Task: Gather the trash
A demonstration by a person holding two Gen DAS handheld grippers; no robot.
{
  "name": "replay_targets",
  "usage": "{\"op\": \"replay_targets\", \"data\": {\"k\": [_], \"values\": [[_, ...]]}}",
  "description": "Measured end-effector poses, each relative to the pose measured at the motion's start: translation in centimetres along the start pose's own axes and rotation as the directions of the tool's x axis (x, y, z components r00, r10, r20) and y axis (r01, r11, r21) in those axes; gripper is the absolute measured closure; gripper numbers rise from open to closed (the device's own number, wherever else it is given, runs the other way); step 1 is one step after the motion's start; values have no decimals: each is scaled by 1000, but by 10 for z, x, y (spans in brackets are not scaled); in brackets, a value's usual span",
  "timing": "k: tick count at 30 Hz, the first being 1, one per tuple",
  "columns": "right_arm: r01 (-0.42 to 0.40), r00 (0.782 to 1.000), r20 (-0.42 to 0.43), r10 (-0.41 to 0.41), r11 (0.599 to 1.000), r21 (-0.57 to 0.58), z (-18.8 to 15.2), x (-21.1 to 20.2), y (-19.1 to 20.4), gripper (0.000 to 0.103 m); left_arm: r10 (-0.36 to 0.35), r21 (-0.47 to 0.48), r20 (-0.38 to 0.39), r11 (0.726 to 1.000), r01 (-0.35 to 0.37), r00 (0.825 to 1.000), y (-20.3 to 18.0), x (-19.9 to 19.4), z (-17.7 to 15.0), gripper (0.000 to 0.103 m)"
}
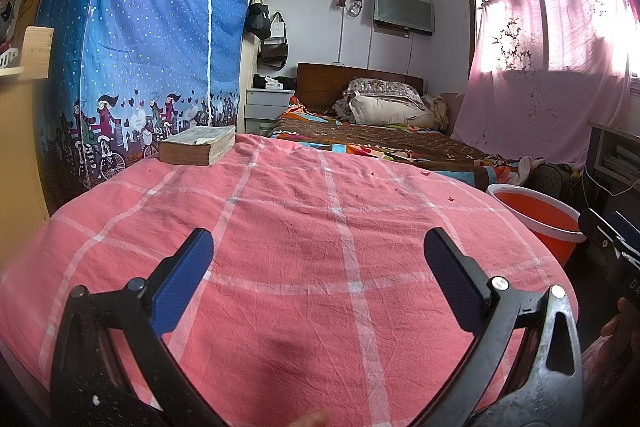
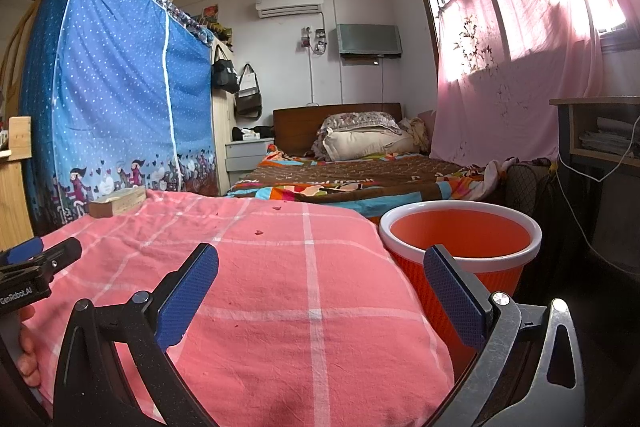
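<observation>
Both claws, left claw (image 1: 318,263) and right claw (image 2: 320,279), gape wide and empty over the pink checked cloth-covered tabletop (image 1: 304,227), presumably poised to pinch dark crumb-like scraps (image 2: 259,232) into the orange plastic bin (image 2: 460,235) alongside.

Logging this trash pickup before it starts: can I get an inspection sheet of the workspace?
Surface: pink checked cloth, wrinkled, covering the table.
Job's things: small dark crumbs scattered on the cloth; orange bin beside the table, looks empty.
Clutter: thick old book at the far left of the cloth.
Grippers: left gripper and right gripper both have jaws wide open, holding nothing.
Cables: white cable hanging by the shelf on the right.
Surroundings: blue dotted wardrobe, bed, pink curtain over a bright window.
</observation>
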State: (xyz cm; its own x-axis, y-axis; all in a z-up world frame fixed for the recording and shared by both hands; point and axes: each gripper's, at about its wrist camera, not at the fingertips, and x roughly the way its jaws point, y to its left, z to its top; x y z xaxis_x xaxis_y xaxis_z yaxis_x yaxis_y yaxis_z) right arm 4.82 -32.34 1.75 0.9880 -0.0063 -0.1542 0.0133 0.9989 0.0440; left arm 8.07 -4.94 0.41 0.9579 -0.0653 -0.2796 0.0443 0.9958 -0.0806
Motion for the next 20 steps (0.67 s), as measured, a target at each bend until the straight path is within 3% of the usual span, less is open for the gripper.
{"op": "replay_targets", "data": {"k": [20], "values": [[-2, 1000, -5, 2, 1000, 2, -3, 0, 4, 0, 17, 82, 31, 996, -19, 999, -18, -7, 4, 0]]}}
